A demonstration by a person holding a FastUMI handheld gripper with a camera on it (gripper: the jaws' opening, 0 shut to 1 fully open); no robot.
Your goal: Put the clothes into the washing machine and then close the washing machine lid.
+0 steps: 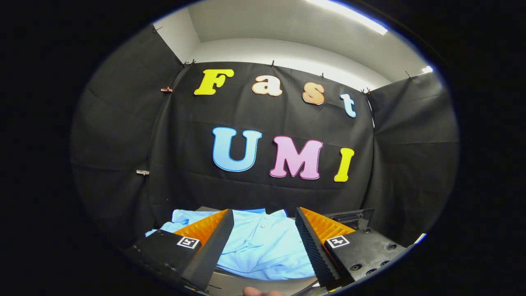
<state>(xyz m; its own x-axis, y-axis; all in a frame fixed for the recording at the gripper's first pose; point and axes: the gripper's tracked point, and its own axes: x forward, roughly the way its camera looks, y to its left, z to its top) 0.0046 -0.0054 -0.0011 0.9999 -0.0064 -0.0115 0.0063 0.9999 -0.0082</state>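
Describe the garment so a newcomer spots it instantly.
Below the booth's black cloth wall, a flat grey surface lies ahead of the open gripper. Spread on it, between and beyond the fingers, is a light blue polo shirt, with a buttoned placket, beside a dark object.

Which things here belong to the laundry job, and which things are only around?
For the job:
- light blue shirt, lying flat beyond and between the fingers
- gripper, open, holding nothing

Only around:
- dark object behind the right finger; cannot tell what it is
- black cloth wall

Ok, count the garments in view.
1: a light blue shirt lies just ahead of the open gripper, seen between its fingers. More may be hidden beneath it.
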